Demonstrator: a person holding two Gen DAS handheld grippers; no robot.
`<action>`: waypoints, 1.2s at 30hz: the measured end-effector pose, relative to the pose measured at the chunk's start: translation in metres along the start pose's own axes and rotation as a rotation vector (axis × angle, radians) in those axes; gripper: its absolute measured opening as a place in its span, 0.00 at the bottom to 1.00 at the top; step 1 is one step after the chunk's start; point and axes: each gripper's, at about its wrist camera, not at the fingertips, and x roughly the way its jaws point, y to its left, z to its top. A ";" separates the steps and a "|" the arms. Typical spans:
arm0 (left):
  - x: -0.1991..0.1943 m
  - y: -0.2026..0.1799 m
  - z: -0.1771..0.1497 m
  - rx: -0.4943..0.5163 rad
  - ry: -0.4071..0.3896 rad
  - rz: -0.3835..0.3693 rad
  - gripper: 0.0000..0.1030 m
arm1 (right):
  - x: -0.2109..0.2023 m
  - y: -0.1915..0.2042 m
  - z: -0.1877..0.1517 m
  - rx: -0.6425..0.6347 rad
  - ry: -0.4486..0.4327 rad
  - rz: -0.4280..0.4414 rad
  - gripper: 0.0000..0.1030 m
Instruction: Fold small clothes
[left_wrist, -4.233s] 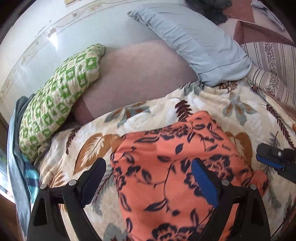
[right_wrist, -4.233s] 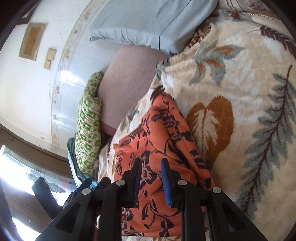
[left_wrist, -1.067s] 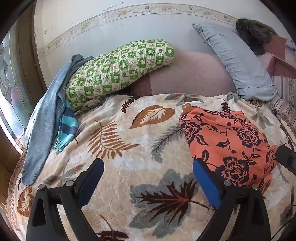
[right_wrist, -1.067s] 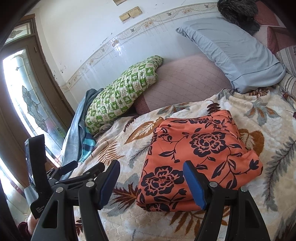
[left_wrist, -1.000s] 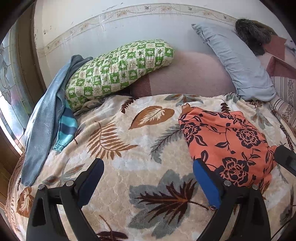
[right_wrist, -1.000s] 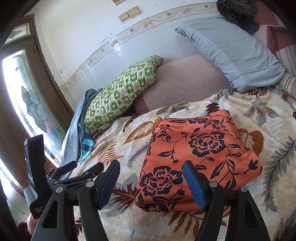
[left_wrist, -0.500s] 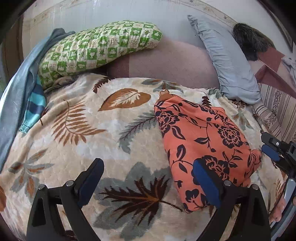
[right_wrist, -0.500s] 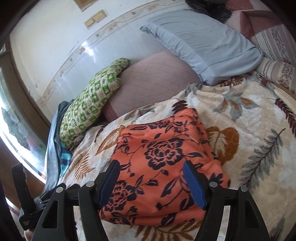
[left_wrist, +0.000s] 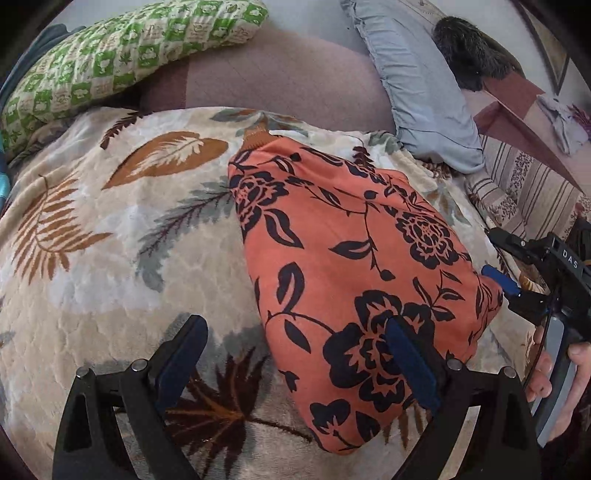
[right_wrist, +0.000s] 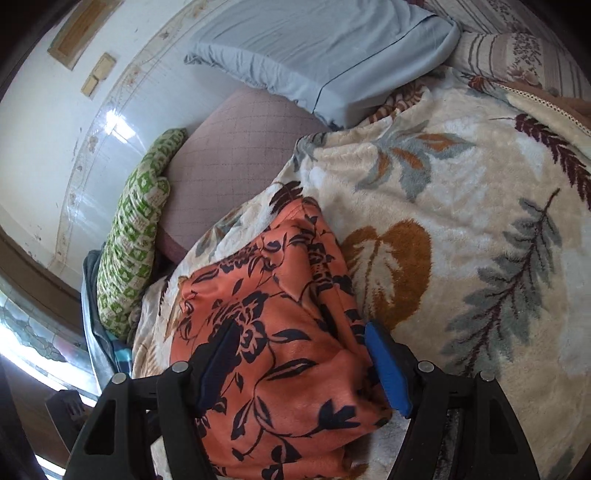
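Hand (left_wrist: 561, 365) shows only in left view; both grippers' fingers spread, gripping nothing.

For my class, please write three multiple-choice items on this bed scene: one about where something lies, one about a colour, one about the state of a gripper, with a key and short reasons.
1. Where does the folded garment lie?
A. on the leaf-print blanket
B. on the green checked pillow
C. on the floor

2. What colour is the garment's ground?
A. blue
B. orange
C. white

3. How do the right gripper fingers stand?
A. clamped shut
B. spread apart
C. out of view

Key: 1 A, blanket shows all round it. 2 B, orange under dark flowers. 3 B, the fingers stand wide over the garment's corner.
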 end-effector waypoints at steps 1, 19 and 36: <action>0.001 0.000 -0.001 -0.008 0.001 -0.012 0.94 | 0.001 -0.005 0.002 0.026 0.012 0.010 0.72; 0.009 -0.004 -0.005 -0.051 -0.005 -0.140 0.67 | 0.072 0.011 -0.035 0.066 0.284 0.138 0.71; -0.103 0.007 -0.003 0.046 -0.215 0.003 0.40 | 0.018 0.141 -0.086 -0.417 0.071 0.167 0.43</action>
